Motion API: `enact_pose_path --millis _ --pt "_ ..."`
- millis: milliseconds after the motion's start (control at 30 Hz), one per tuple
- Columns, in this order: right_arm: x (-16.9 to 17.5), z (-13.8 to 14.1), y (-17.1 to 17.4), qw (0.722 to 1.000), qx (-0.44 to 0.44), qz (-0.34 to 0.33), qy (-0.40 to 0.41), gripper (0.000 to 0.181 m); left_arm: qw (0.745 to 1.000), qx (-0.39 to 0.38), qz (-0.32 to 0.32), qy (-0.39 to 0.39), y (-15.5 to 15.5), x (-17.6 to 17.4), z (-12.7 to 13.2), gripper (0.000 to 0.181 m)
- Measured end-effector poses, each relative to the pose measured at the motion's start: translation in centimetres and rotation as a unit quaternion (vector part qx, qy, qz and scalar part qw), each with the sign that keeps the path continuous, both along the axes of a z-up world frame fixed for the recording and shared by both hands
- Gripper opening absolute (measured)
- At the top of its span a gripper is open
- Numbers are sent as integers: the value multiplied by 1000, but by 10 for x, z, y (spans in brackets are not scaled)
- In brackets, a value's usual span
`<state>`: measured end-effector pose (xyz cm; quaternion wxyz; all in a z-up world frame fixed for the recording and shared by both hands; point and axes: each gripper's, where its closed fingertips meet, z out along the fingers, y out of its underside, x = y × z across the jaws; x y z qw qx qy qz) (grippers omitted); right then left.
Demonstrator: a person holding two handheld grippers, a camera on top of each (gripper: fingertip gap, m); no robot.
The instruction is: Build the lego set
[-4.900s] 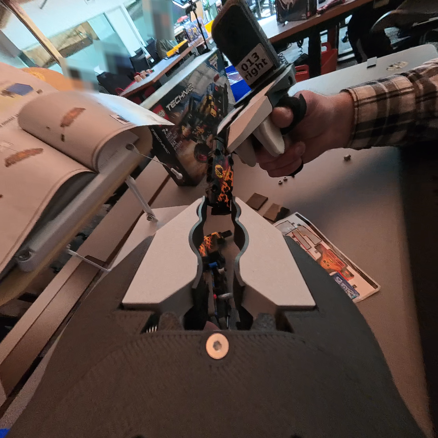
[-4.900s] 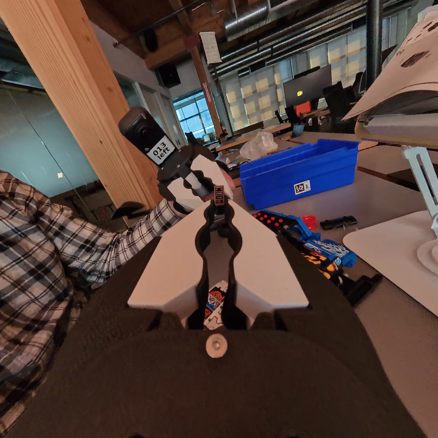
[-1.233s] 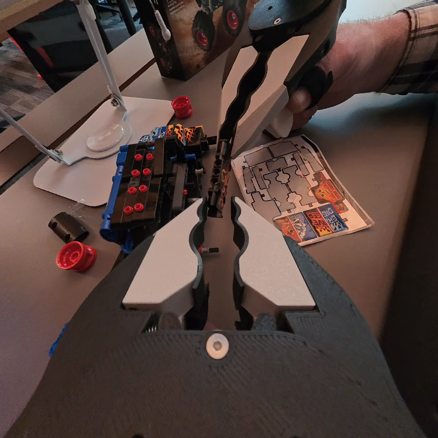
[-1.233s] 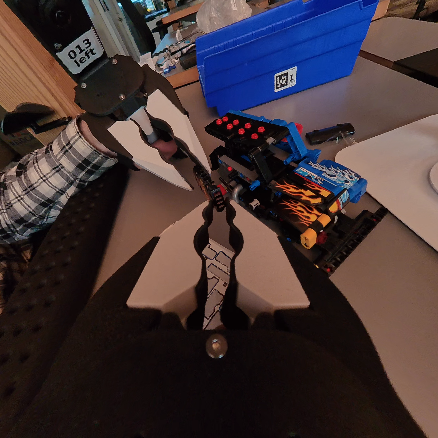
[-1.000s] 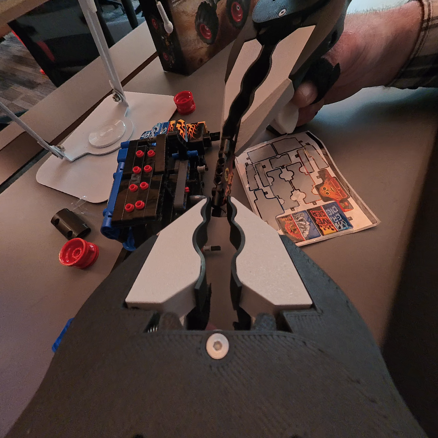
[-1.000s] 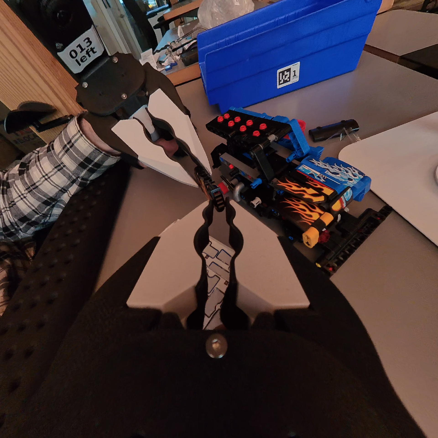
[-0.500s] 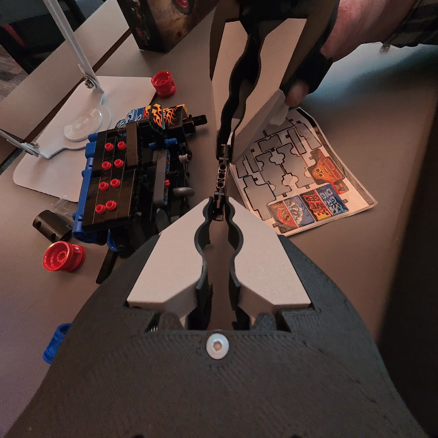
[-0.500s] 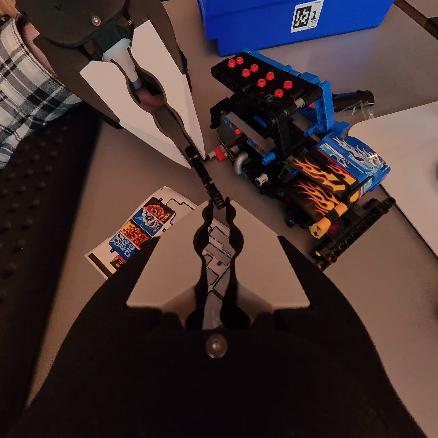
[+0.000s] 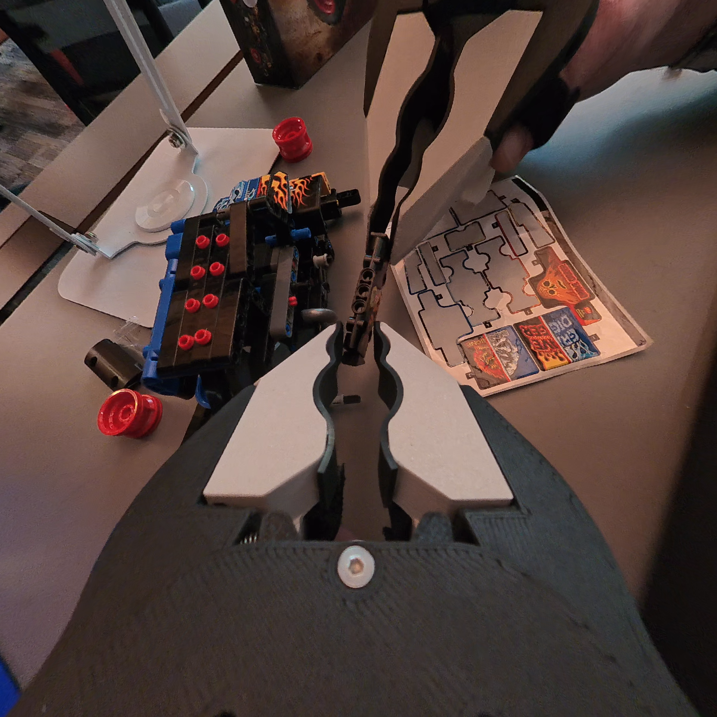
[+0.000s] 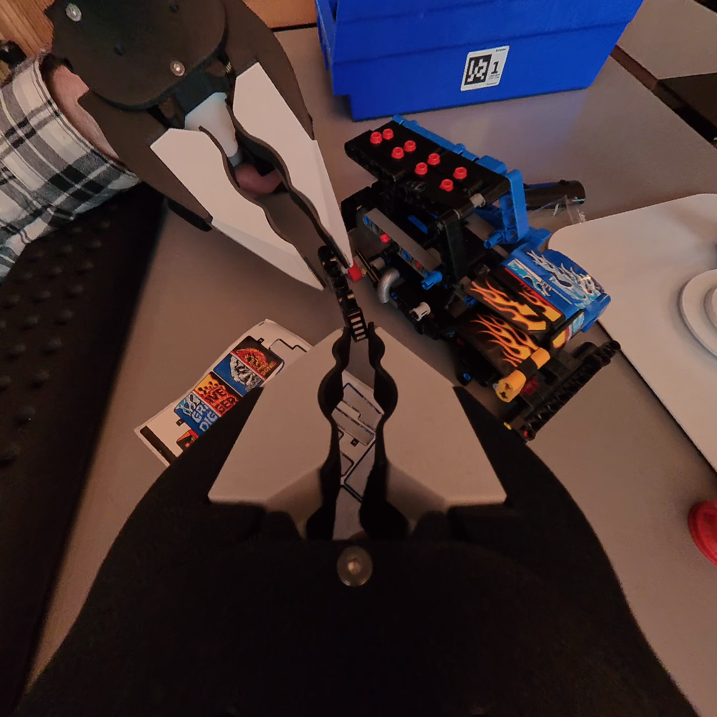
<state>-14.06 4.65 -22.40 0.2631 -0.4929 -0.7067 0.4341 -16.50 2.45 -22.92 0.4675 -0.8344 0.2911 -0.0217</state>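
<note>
The left gripper (image 9: 357, 341) pinches 1 end of the black beam (image 9: 364, 295); the right gripper (image 10: 357, 336) is clamped on the other. Its long axis runs between them, with the truck model (image 9: 240, 287) just left of both.

- We're at some workshop or maker-space bench: grey work tables (image 9: 582, 446) pushed together.
- Blue parts bin (image 10: 446, 42) with a tag sticker, white stand base (image 9: 128, 248), wooden post (image 10: 23, 15) behind.
</note>
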Motion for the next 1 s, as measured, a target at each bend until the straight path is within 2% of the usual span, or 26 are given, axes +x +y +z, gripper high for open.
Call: enact_pose_path --millis 533,1000 --pt "-2 8 7 999 -40 -18 21 8 1000 10 17 -22 4 -4 7 11" --pt "-8 4 21 997 -24 -66 13 9 999 18 38 -32 11 -5 11 8"
